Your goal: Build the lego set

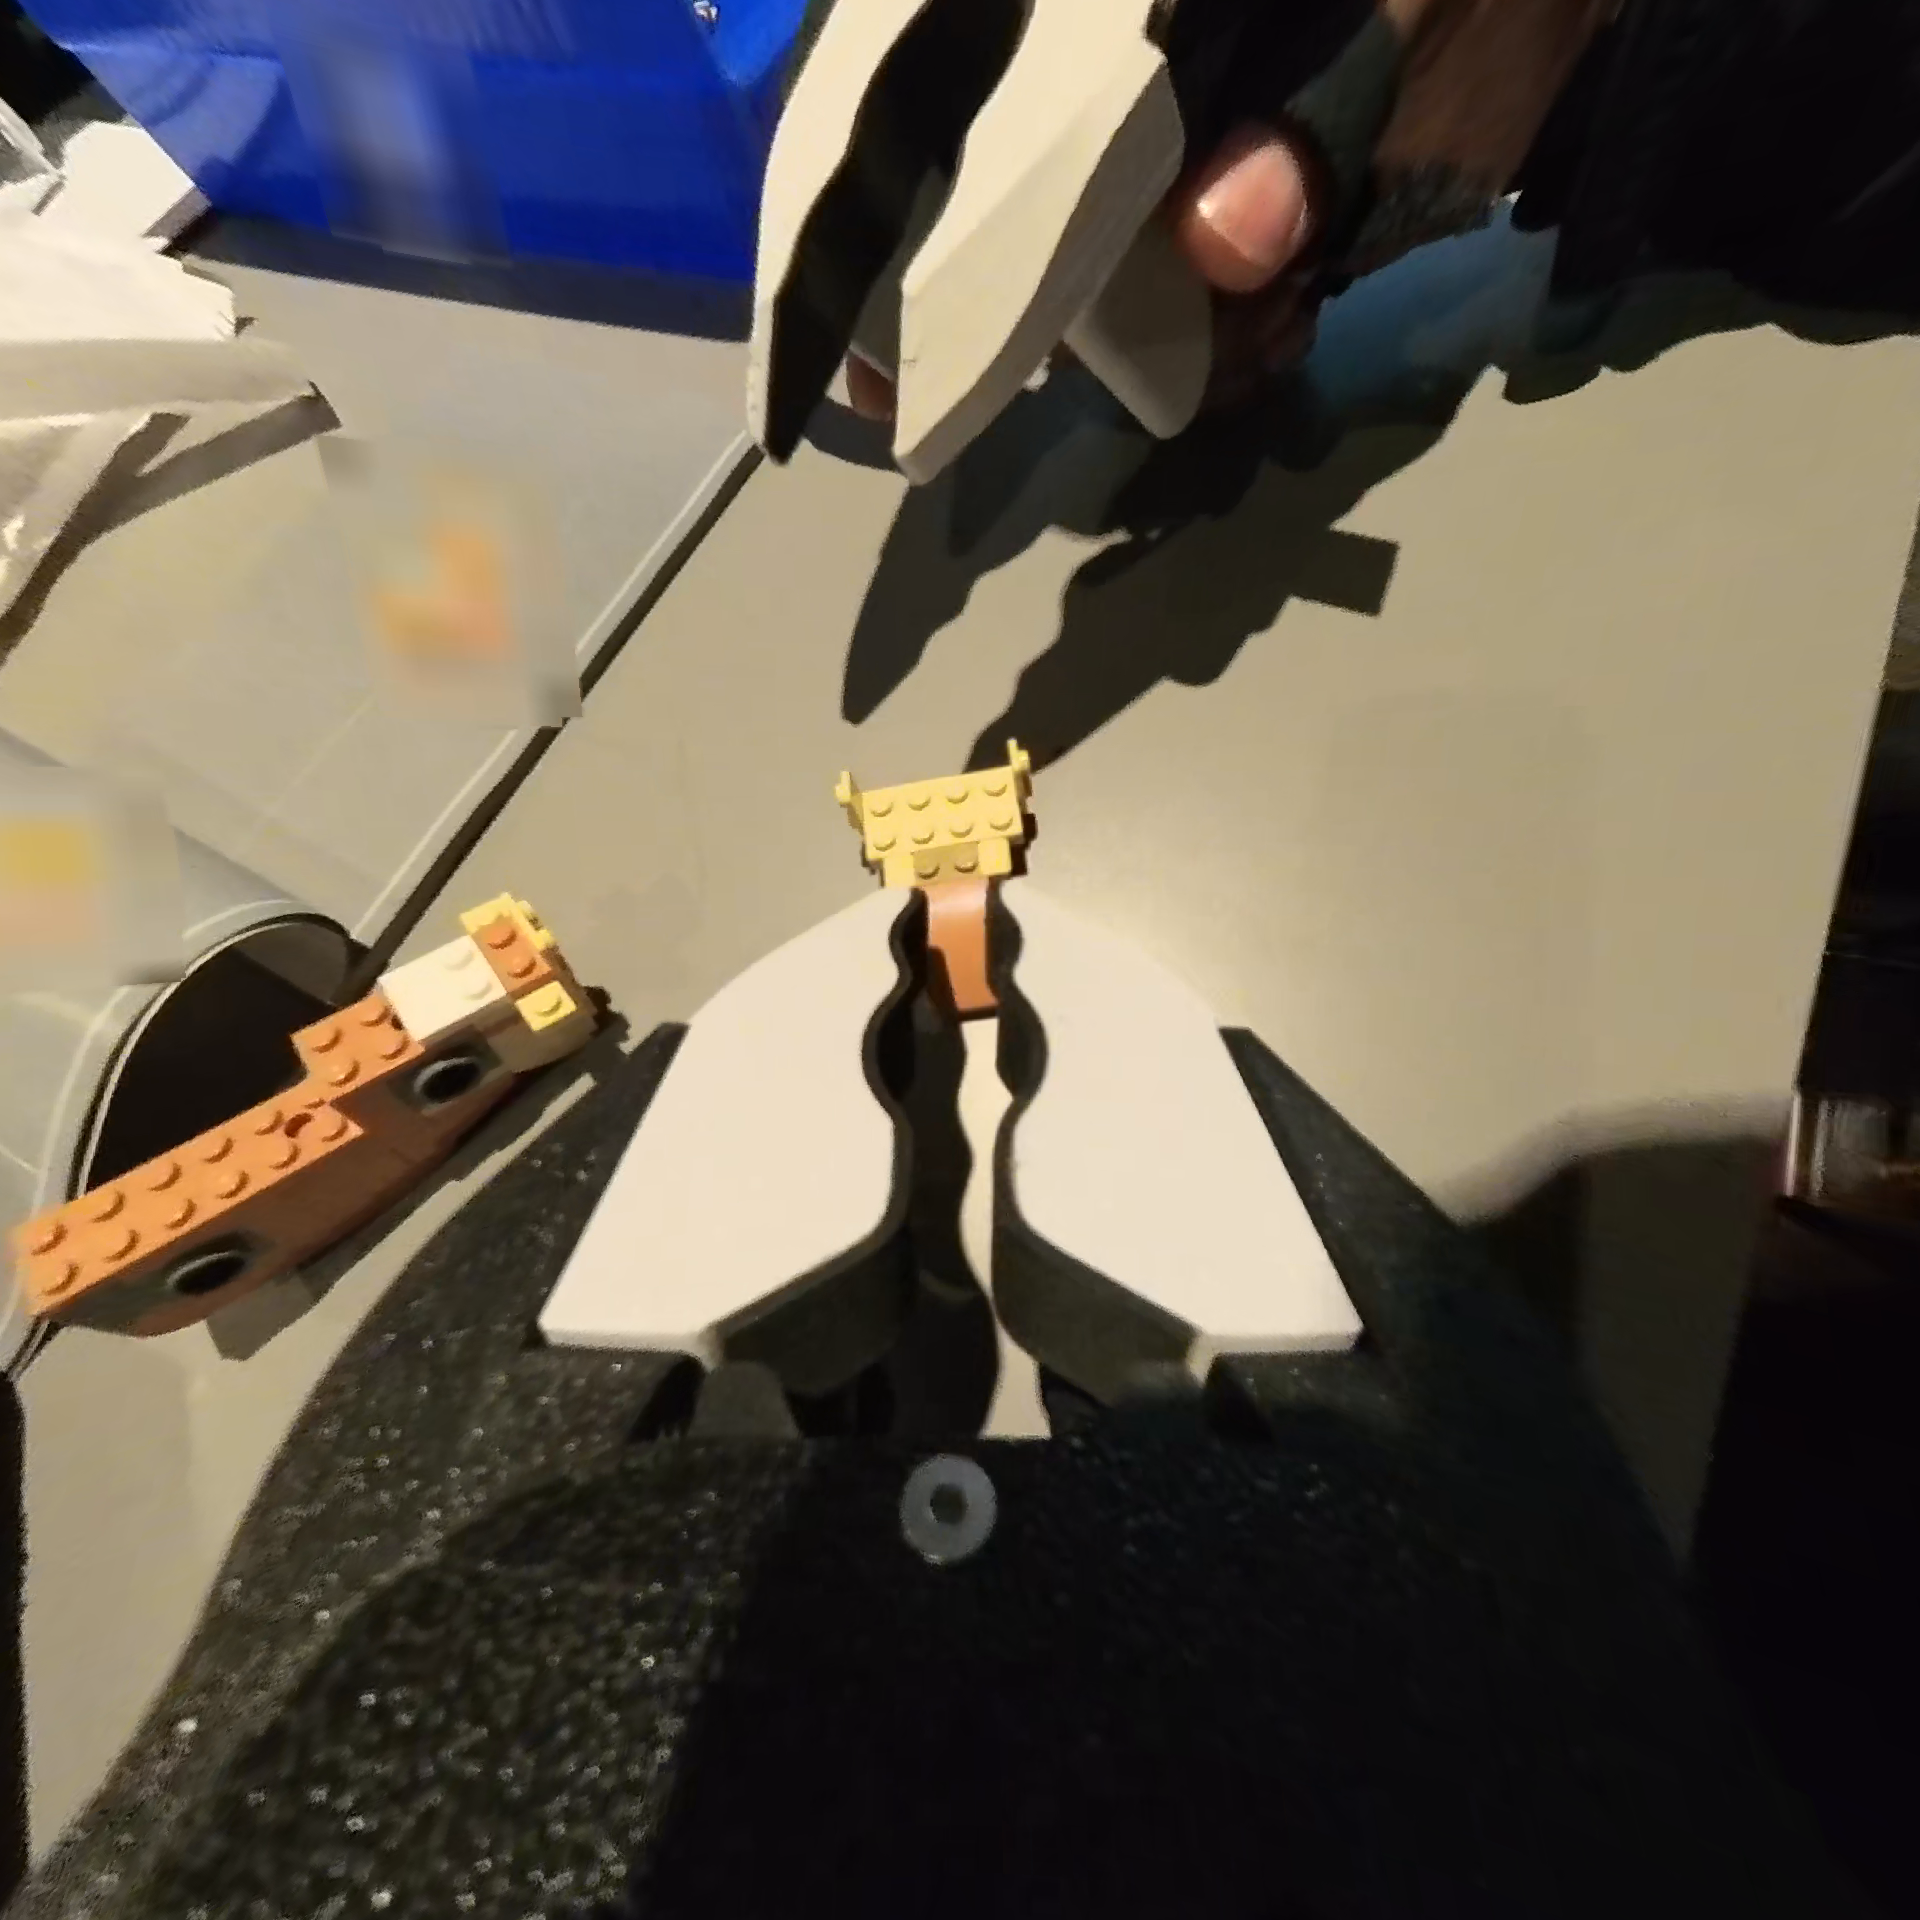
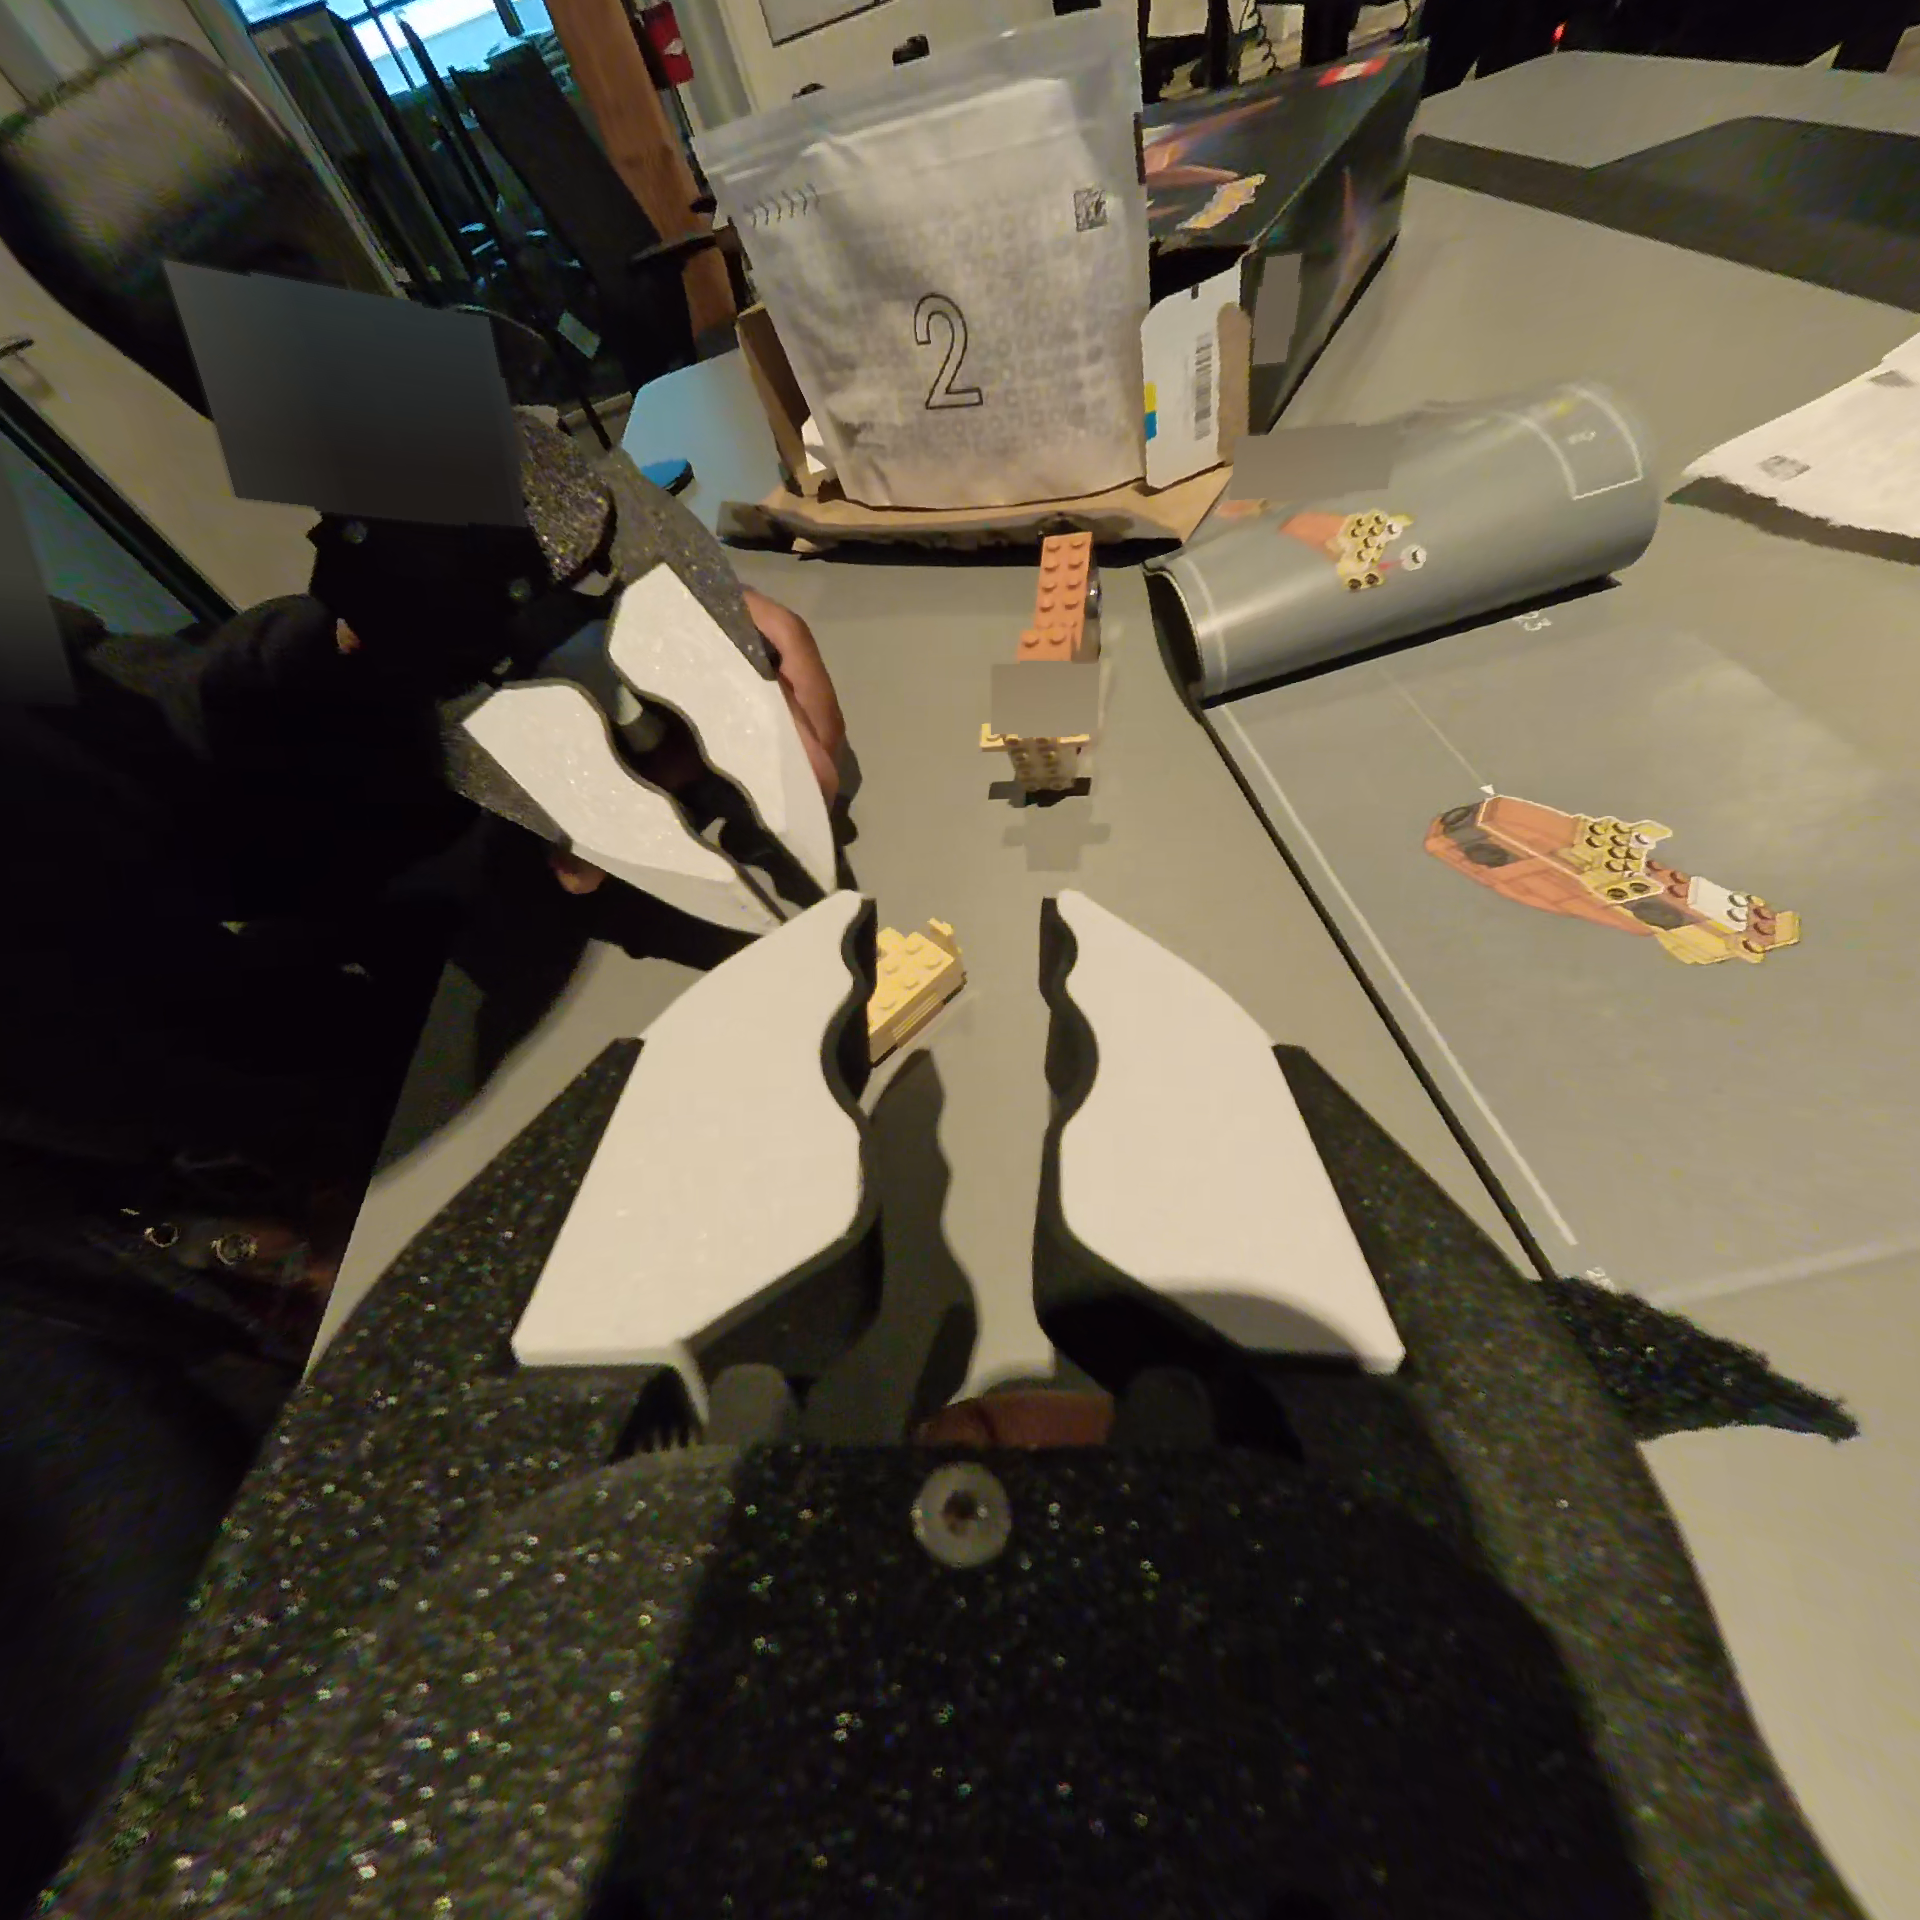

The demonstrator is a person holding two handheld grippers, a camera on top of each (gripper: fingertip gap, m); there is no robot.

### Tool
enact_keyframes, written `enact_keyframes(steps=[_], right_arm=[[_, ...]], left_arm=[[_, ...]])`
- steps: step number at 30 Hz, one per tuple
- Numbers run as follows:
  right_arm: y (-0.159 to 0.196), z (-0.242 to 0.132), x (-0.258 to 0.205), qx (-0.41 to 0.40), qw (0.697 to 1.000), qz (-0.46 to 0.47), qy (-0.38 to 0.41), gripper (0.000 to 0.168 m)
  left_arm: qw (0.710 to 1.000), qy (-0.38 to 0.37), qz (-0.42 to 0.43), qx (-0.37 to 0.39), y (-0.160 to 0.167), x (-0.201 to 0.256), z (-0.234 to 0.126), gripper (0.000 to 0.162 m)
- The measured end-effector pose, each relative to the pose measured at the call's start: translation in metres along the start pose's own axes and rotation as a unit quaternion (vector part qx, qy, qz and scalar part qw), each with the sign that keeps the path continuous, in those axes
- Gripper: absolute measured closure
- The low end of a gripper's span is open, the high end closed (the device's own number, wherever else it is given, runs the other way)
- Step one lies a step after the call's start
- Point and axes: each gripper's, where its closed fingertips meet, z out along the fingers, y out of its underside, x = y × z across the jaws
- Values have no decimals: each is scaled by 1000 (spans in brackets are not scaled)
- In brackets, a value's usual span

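Your left gripper pinching the brown curved piece under the small yellow assembly, your right gripper spread open and empty just above it, orange-brown lego build lying beside the instruction booklet's edge.

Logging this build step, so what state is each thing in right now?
Left gripper: shut on the small yellow piece.
Small yellow piece: held by its brown tab.
Right gripper: open, empty.
Brown model: part-built, lying on the table.
Instruction booklet: open, one page curled.
Paper bag: upright.
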Motion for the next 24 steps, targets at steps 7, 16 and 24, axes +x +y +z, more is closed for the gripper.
enact_keyframes(steps=[7,16,24], right_arm=[[1,1,0,-4,1000,3,0,139],[4,3,-1,-14,1000,-1,-1,139],[8,7,-9,-36,999,-38,-10,132]], left_arm=[[1000,0,19,-16,-2,-2,10,162],[998,40,-12,-35,3,1,14,162],[999,37,-13,-22,1,0,12,162]])
